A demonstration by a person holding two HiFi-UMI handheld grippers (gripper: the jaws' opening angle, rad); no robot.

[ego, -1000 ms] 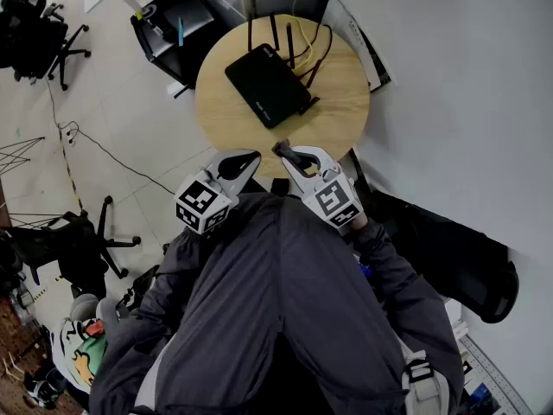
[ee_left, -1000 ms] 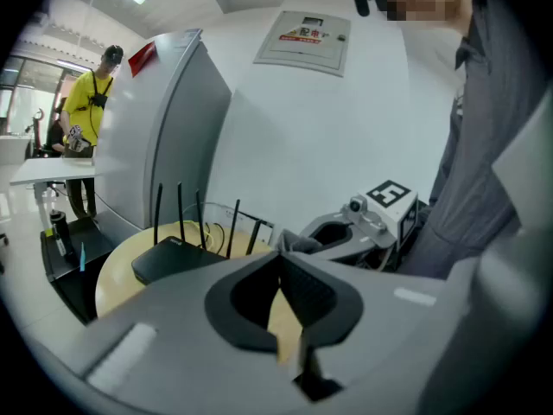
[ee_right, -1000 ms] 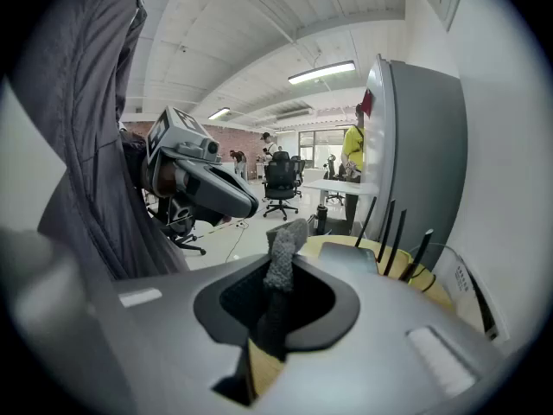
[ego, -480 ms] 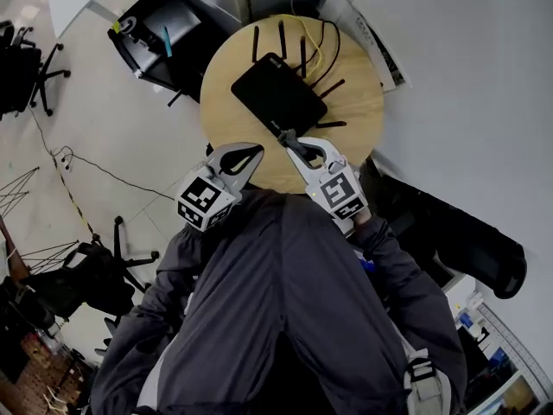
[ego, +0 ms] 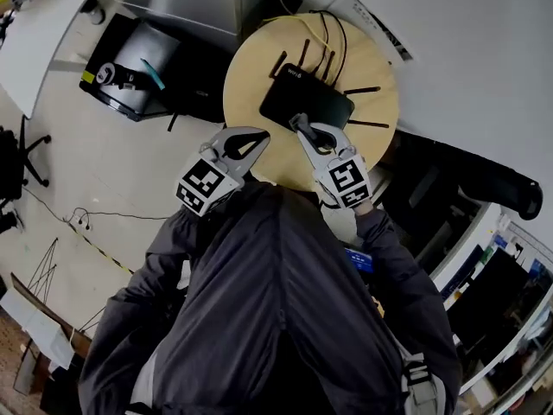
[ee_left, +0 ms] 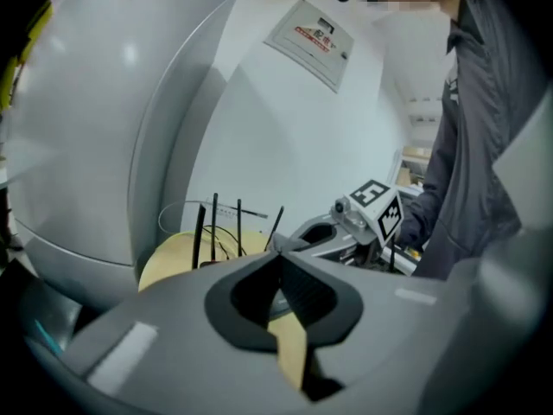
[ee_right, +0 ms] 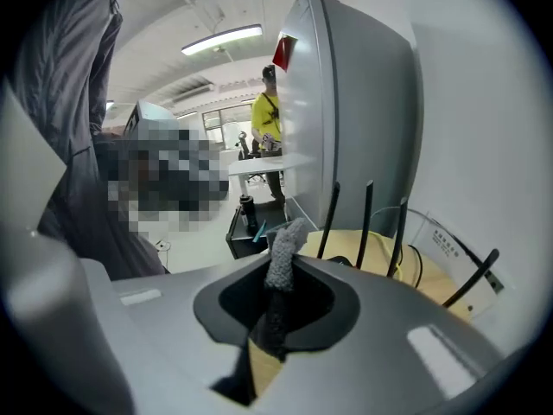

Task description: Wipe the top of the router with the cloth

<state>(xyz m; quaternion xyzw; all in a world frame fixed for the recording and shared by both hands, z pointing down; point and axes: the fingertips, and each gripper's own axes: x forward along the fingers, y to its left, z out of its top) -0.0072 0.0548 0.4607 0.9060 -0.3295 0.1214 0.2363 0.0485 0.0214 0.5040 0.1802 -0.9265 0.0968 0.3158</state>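
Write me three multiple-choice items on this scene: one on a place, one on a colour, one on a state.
1. Where does the router sit?
A) on the round table
B) on the floor
C) on a chair

2. What colour is the router?
A) white
B) black
C) red

3. What are the right tongs doing?
A) standing open and empty
B) shut on a grey cloth
C) shut on a cable

Answers:
1 A: the head view shows it lying on the round table.
2 B: its casing is black.
3 B: the right gripper view shows the grey cloth pinched between the jaws.
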